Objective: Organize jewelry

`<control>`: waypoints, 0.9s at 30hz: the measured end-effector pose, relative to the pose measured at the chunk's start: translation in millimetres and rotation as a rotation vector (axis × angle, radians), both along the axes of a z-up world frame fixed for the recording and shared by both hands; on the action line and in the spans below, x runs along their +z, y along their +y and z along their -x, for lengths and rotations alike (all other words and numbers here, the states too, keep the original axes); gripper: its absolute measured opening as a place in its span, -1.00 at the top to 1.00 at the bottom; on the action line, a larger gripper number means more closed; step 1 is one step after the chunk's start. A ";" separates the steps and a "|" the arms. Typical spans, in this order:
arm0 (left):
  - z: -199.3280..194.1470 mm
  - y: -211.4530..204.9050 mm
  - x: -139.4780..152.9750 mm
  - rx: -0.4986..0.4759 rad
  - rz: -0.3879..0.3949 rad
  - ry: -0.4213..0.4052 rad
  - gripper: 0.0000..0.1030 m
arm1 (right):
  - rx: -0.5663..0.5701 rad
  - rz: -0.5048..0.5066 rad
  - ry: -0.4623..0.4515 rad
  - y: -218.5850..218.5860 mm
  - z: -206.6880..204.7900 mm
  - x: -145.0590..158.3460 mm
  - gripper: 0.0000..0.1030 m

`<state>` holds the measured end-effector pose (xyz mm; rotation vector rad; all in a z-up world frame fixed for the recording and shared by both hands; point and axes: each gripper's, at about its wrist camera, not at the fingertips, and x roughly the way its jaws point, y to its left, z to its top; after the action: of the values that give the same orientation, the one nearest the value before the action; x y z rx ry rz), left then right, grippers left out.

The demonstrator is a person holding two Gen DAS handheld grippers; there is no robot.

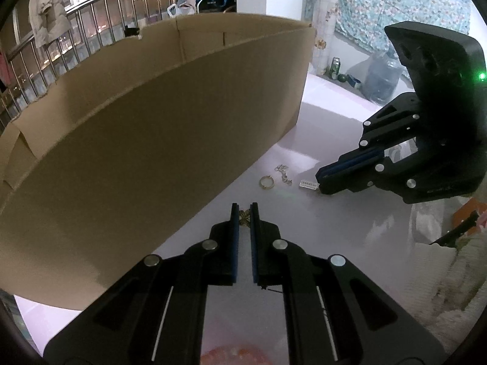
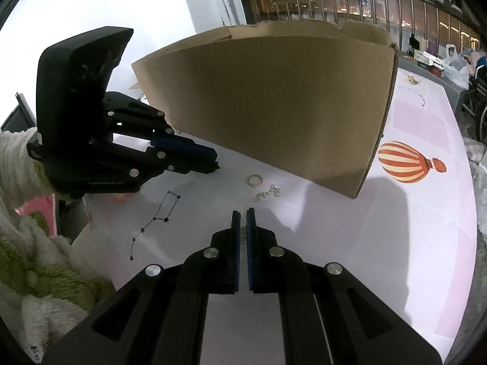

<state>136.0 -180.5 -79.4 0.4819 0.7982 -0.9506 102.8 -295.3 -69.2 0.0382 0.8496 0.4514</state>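
left wrist view: the left gripper (image 1: 244,210) is clenched on a small gold filigree piece (image 1: 245,216), which sits between its blue pads right at the tips, just off the lower edge of the cardboard box (image 1: 170,127). the box stands on the pale table (image 1: 319,228) and fills the left side. beyond the tips, near the box's near corner, lie a gold ring (image 1: 267,181) and a thin silver chain (image 1: 283,174), just beside each other. to their right a small silver clasp-like piece (image 1: 309,185) is pinched at the tip of the right gripper (image 1: 319,182), low over the table.

right wrist view: the right gripper (image 2: 243,213) has its pads nearly together, with a fine silvery piece (image 2: 243,230) showing in the slit between them. ahead on the table (image 2: 350,258) lie the ring (image 2: 254,180) and chain (image 2: 268,194), in front of the box (image 2: 274,106). the left gripper (image 2: 216,164) reaches in from the left, tips down near the box's lower edge. a balloon print (image 2: 411,161) marks the table by the box's right corner.
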 end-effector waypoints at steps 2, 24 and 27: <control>3.1 1.9 4.2 0.002 0.010 -0.009 0.89 | 0.001 0.003 -0.009 0.2 2.0 3.9 0.92; 2.4 2.5 -4.7 0.025 0.009 0.008 0.89 | -0.058 0.037 0.034 6.9 -16.7 -8.7 0.81; 2.0 1.1 -5.1 0.024 0.011 0.012 0.89 | -0.049 0.044 0.043 10.3 -20.0 -7.5 0.79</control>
<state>134.0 -179.4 -84.5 0.4564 0.8073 -0.9361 122.8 -285.1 -76.6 0.0283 0.8990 0.3872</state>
